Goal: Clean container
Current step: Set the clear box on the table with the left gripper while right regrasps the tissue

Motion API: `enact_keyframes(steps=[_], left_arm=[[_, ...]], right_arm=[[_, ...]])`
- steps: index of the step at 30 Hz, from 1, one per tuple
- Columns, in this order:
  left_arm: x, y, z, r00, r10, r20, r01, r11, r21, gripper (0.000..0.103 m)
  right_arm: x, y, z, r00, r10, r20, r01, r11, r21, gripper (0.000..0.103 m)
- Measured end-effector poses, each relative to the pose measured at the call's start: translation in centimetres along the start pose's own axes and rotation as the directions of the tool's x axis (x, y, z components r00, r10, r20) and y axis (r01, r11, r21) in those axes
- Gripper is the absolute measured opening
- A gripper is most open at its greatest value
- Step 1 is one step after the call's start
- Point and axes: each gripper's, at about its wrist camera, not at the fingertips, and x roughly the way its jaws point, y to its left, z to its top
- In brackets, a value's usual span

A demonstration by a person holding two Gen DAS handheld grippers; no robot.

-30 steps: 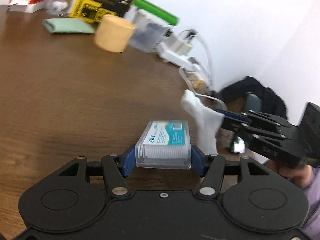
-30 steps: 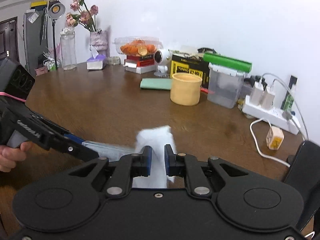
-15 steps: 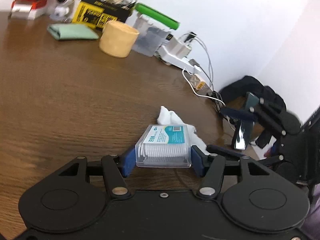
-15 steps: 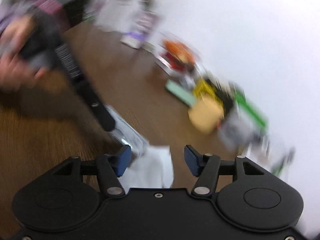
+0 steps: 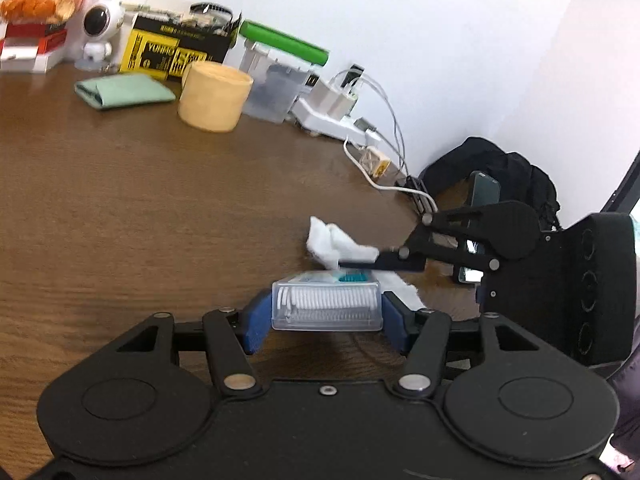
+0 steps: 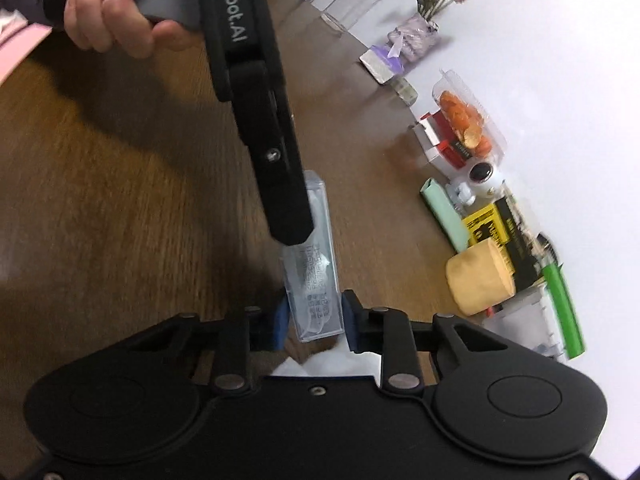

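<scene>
A clear plastic container of white floss picks, with a teal label on top, sits between the blue pads of my left gripper. The jaws are opening but both pads still touch its sides. My right gripper reaches in from the right over the container's far end. In the right wrist view the container shows edge-on between the right gripper's closing jaws, both pads against it. A crumpled white tissue lies on the table at that far end, partly under the right fingers, and also shows as a tissue below the pads.
A tan cup, a folded green cloth, a yellow-black box, a clear tub with a green lid and a power strip with cables line the wall. A black bag sits right. A hand holds the left gripper.
My right gripper let go of the tissue, which dropped to the table, then rolled over and closed around the container's far end. The left gripper kept hold of the container.
</scene>
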Motion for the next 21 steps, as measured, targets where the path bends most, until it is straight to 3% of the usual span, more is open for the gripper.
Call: enact_keyframes(steps=[3, 7, 10, 11, 13, 14, 16, 19, 21], left_arm=[[-0.4, -0.3, 0.2, 0.999, 0.005, 0.038, -0.005, 1.0, 0.014, 0.07], [-1.0, -1.1, 0.1, 0.994, 0.037, 0.101, -0.042, 0.998, 0.05, 0.073], [-1.6, -1.9, -0.1, 0.985, 0.085, 0.151, -0.101, 0.99, 0.101, 0.076], [-1.6, -2.2, -0.2, 0.983, 0.093, 0.156, -0.112, 0.987, 0.115, 0.076], [-1.5, -2.7, -0.5, 0.982, 0.102, 0.158, -0.124, 0.982, 0.14, 0.076], [-1.4, -2.9, -0.7, 0.982, 0.102, 0.161, -0.128, 0.98, 0.156, 0.077], [-1.3, -3.3, -1.1, 0.981, 0.11, 0.162, -0.14, 0.972, 0.188, 0.077], [-0.5, -3.9, -1.8, 0.976, 0.159, 0.15, -0.192, 0.951, 0.244, 0.08], [0.2, -4.2, -2.2, 0.974, 0.18, 0.135, -0.211, 0.937, 0.278, 0.082]], right_arm=[[-0.3, -0.9, -0.2, 0.999, 0.0, 0.049, -0.006, 0.991, 0.134, 0.025], [-0.1, -3.7, -1.5, 0.998, 0.013, 0.062, -0.038, 0.901, 0.433, 0.025], [-0.8, -6.4, -3.0, 0.99, 0.044, 0.137, -0.125, 0.739, 0.662, 0.025], [-1.1, -7.6, -3.7, 0.979, 0.066, 0.192, -0.188, 0.648, 0.738, 0.025], [-1.1, -8.8, -4.3, 0.967, 0.088, 0.24, -0.251, 0.511, 0.822, 0.025], [-1.0, -9.1, -4.8, 0.963, 0.087, 0.254, -0.266, 0.424, 0.866, 0.025], [-0.3, -9.5, -5.4, 0.968, 0.092, 0.232, -0.25, 0.33, 0.91, 0.025], [0.7, -9.2, -5.3, 0.979, 0.074, 0.192, -0.206, 0.364, 0.908, 0.025], [0.9, -8.5, -5.5, 0.98, 0.064, 0.188, -0.199, 0.35, 0.916, 0.025]])
